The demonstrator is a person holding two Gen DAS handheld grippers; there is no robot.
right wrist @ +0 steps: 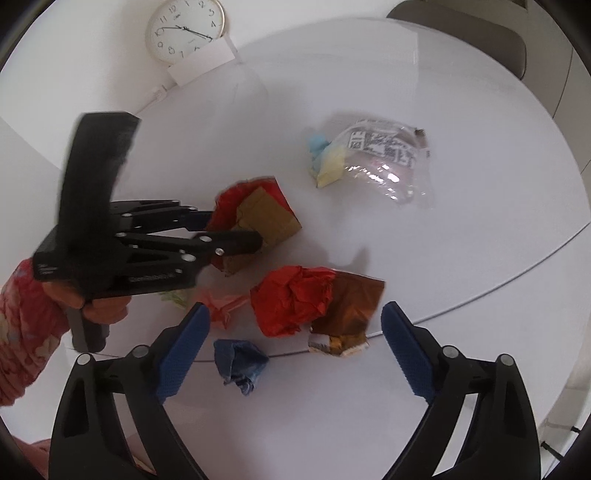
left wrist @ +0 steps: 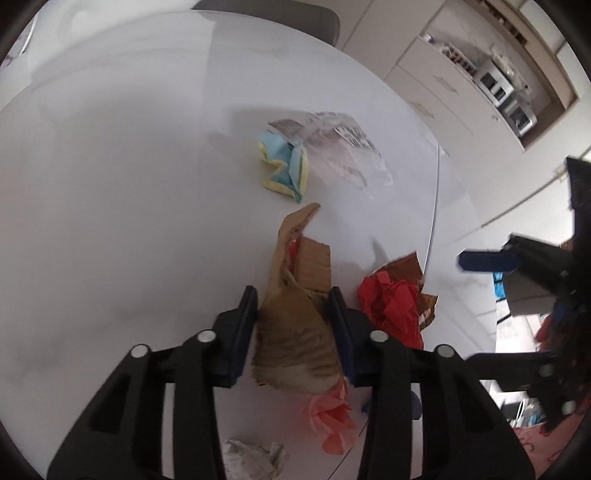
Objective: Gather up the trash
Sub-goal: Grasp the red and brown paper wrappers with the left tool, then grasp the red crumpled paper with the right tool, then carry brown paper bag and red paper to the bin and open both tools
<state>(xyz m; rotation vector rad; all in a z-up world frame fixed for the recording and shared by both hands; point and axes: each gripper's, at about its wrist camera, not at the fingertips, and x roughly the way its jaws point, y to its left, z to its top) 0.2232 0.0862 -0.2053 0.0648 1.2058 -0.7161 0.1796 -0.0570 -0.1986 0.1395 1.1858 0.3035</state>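
Observation:
My left gripper point(left wrist: 293, 299) is shut on a crumpled brown paper bag point(left wrist: 295, 332) with red paper inside; the right wrist view shows it too point(right wrist: 266, 218), held by the left gripper point(right wrist: 236, 230). My right gripper point(right wrist: 293, 317) is open just above the white round table point(right wrist: 480, 206), its jaws either side of a red paper ball point(right wrist: 291, 302) and a brown foil wrapper point(right wrist: 351, 310). A blue crumpled scrap point(right wrist: 240, 363) lies just before it. A pink paper point(left wrist: 332, 421) and a white paper ball point(left wrist: 255, 458) lie near the left gripper.
A blue-and-yellow paper wad point(left wrist: 284, 166) and a clear plastic bag point(left wrist: 343, 147) lie farther out on the table. A wall clock point(right wrist: 184, 27) and a white card point(right wrist: 201, 62) stand behind the table. A chair point(right wrist: 461, 33) is at the far side.

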